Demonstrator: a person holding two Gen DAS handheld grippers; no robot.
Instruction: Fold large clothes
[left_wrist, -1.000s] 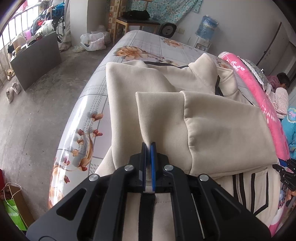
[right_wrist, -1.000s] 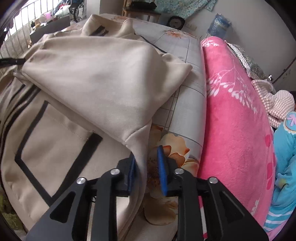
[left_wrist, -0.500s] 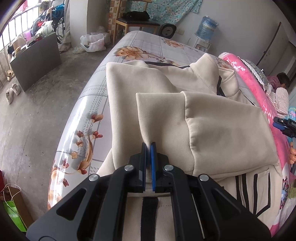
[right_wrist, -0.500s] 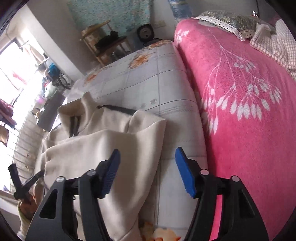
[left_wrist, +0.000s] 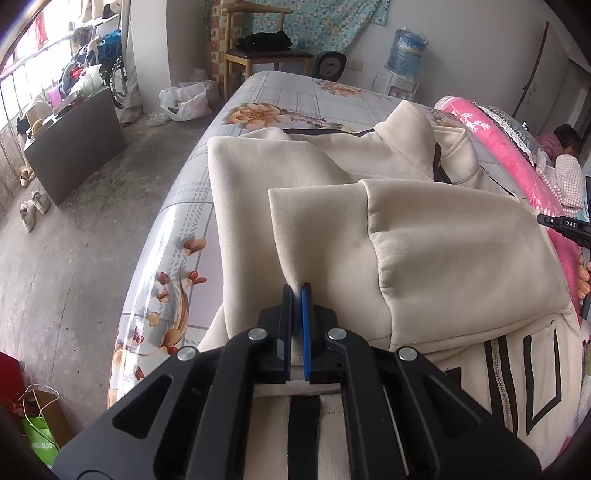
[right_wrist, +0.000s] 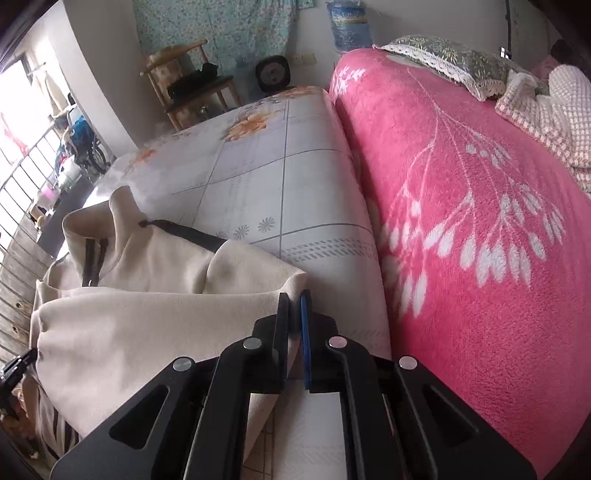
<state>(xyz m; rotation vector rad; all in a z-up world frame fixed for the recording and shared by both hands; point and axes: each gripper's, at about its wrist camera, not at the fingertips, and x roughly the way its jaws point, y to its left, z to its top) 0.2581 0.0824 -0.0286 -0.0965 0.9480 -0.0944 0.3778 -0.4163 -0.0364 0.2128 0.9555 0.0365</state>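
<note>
Cream jacket (left_wrist: 424, 236) lies on the flower-print bed sheet (left_wrist: 177, 236), one sleeve folded across its body; left gripper (left_wrist: 296, 291) clenched on the cuff edge; right gripper (right_wrist: 294, 299) looks pinched on the fabric corner at the far side, hard to confirm; pink blanket (right_wrist: 480, 221) just beside.

The jacket (left_wrist: 424, 236) lies on the bed (left_wrist: 280, 92) — blanket (right_wrist: 480, 221) to its right.

Grey concrete floor (left_wrist: 74, 229), white walls (left_wrist: 461, 33). Wooden chair (left_wrist: 258, 59) w/ patterned cloth (left_wrist: 325, 18) behind; railing (right_wrist: 22, 173) lets daylight in.
</note>
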